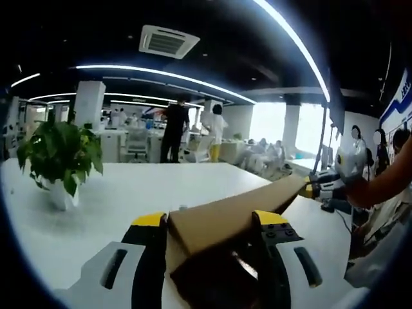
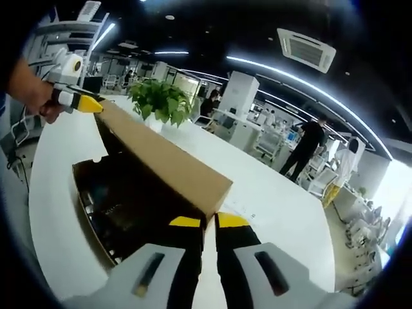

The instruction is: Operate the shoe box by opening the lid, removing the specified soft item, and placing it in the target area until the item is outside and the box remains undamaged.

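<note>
Holding the lid (image 2: 170,164) of a cardboard shoe box (image 2: 96,238), raised, one gripper at each end.

Left gripper (image 1: 209,225): jaws astride the lid's near end, apparently gripping it.
Right gripper (image 2: 209,225): jaws nearly closed, pinching the lid's corner.

Box: on the white desk (image 1: 116,193), near its front edge; the long axis runs from one gripper to the other. Inside is dark, the soft item indistinct.

Handling, judged: light, stiff but creasable cardboard; hold the lid's end edges, lift evenly.

Also: potted plant (image 1: 61,154), toward the desk's far edge.
</note>
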The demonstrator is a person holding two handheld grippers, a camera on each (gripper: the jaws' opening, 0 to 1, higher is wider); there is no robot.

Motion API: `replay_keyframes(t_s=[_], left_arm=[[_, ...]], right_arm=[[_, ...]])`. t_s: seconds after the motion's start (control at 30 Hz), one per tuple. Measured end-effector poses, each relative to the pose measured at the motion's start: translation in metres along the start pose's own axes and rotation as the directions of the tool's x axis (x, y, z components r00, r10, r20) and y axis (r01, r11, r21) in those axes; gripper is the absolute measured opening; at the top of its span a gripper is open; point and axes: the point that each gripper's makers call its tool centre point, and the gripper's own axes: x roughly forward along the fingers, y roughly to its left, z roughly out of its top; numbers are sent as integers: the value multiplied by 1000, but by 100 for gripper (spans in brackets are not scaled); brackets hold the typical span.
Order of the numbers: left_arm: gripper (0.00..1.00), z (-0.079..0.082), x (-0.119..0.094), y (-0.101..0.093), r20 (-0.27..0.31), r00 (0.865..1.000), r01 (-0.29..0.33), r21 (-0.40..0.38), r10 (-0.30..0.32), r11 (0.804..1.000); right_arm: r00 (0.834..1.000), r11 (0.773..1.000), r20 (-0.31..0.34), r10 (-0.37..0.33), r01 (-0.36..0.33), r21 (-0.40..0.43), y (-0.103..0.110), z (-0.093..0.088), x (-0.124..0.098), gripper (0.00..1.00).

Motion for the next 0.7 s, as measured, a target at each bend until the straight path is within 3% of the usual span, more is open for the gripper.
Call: replay_keyframes(t_s=[0.33, 0.53, 0.67, 0.7], left_arm=[[53, 11, 10, 7, 11, 1000, 8, 18, -8, 1000], [40, 17, 7, 15, 6, 1000, 4, 49, -5, 999], [46, 14, -2, 17, 7, 1000, -22, 61, 22, 998], [45, 12, -7, 18, 13, 999, -33, 15, 33, 999]], right_arm=[[1000, 1000, 3, -11, 11, 11, -6, 7, 5, 3], [1000, 1000, -1, -6, 6, 6, -8, 8, 9, 3], [1000, 999, -14, 1, 0, 53, -8, 7, 11, 2], [1000, 998, -16, 2, -1, 61, -8, 7, 12, 2]])
